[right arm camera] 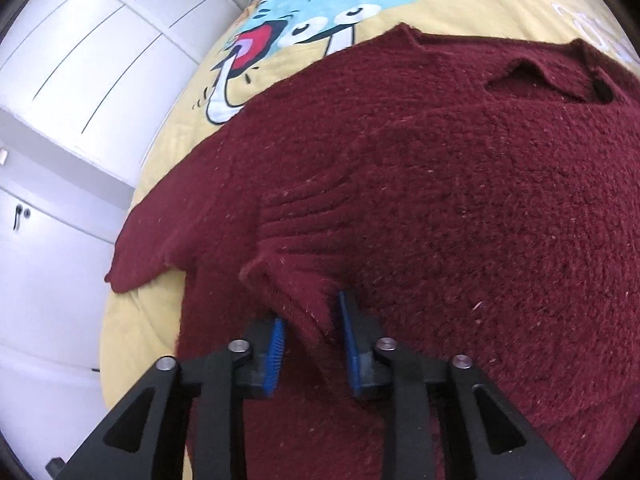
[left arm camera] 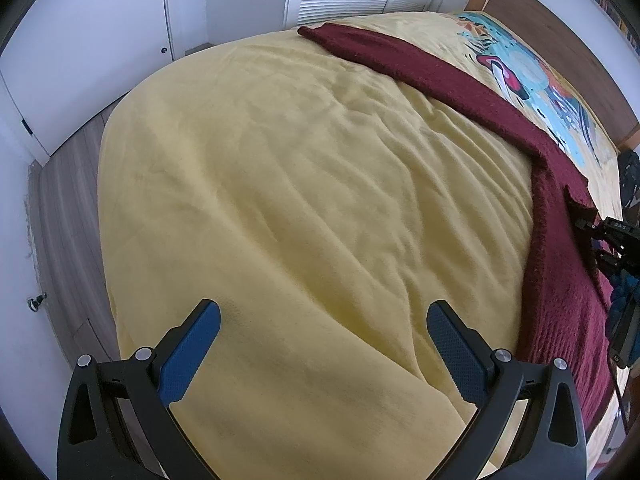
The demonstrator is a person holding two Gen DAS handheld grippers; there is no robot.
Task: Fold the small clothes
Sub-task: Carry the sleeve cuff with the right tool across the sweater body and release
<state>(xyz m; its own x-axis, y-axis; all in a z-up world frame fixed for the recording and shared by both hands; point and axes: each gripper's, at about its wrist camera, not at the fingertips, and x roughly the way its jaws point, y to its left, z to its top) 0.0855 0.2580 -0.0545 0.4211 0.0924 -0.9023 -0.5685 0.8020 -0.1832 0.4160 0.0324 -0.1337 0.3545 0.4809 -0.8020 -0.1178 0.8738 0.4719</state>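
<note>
Sleeve cuff laid over sweater body: right claw loosened.

Your right claw [right arm camera: 310, 334] stands slightly parted with the maroon sweater [right arm camera: 460, 184] cuff [right arm camera: 296, 280] slack between its pads, apparently unpinched, judged as release after folding the sleeve inward. Your left claw [left arm camera: 324, 344] hangs wide open and empty over the yellow bedspread [left arm camera: 280, 180], sweater well to its right.

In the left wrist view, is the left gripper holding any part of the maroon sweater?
No: the left gripper stands open over bare yellow bedspread, with the maroon sweater lying off to its right.
</note>
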